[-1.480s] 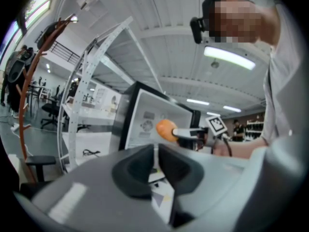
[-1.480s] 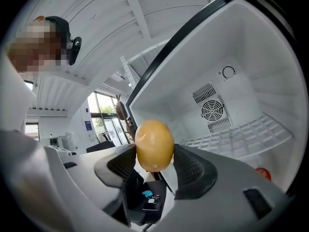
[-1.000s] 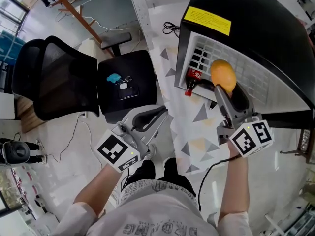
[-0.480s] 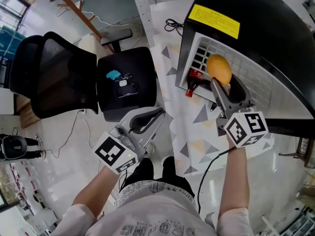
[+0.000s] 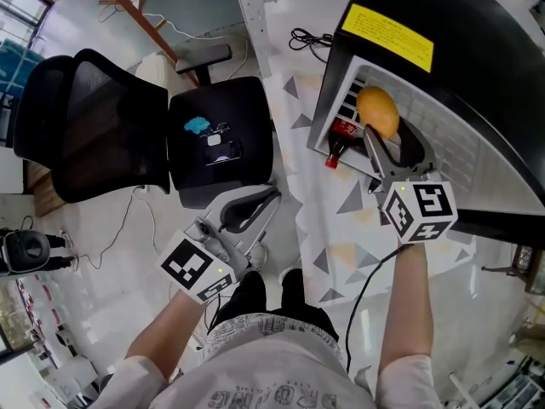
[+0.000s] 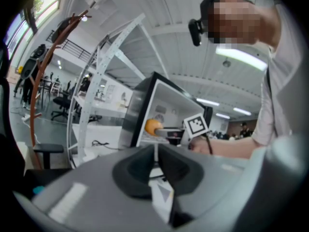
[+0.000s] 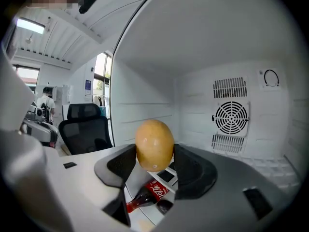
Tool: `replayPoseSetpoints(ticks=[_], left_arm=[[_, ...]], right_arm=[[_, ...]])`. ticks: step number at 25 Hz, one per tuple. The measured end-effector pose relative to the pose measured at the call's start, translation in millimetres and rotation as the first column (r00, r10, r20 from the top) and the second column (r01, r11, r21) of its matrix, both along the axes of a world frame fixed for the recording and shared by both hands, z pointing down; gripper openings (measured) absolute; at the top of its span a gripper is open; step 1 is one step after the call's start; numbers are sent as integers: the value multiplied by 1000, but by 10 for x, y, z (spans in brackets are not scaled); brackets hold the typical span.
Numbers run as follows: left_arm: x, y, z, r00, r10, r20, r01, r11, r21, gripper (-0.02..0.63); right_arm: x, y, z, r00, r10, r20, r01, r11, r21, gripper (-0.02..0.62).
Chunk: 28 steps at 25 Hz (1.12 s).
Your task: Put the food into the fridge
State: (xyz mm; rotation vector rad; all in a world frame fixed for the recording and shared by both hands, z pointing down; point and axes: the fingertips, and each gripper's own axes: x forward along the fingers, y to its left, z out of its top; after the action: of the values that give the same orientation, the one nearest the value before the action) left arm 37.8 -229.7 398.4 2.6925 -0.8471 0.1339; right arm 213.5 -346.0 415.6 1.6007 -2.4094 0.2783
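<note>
Head view, seen steeply from above. The right gripper holds a yellow-orange oval fruit at the open front of the fridge, a black cabinet with a white interior and a yellow label on its top. Right gripper view: the two jaws press on the left and right sides of the fruit, which stands clear above them. The right gripper points into the white compartment. A round fan grille sits on the far wall.

A cola bottle lies on its side just below the fruit, at the near left corner of the fridge interior, its red cap toward the opening. In the right gripper view the bottle shows between the jaws, under the fruit.

The left gripper is well apart from the fridge, low and to the left, above the floor. Left gripper view: its jaws stand together at the tips of the gripper, with nothing between them.

A black office chair stands at left. A small teal object lies on its seat. A white sheet with grey triangles covers the floor before the fridge.
</note>
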Motion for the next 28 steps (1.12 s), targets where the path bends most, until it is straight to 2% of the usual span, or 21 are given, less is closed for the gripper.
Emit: replayPoseSetpoints(ticks=[10,22,28], left_arm=[[-52,-25,80,1000,-11,-4,11,1000,-7,28],[-60,-82,57,1000,-10,-4,10,1000,-8,28],[-78,-89,44,1000,-12,0,12,1000,-5,28]], right_arm=[[-53,-61,161,988,-13,-151,10,1000,-22,244],[-67,-107,233,982,-14,-187,7,999,-40,244],[-89,-114,233,971,-17,-237,10,1000,-28,244]])
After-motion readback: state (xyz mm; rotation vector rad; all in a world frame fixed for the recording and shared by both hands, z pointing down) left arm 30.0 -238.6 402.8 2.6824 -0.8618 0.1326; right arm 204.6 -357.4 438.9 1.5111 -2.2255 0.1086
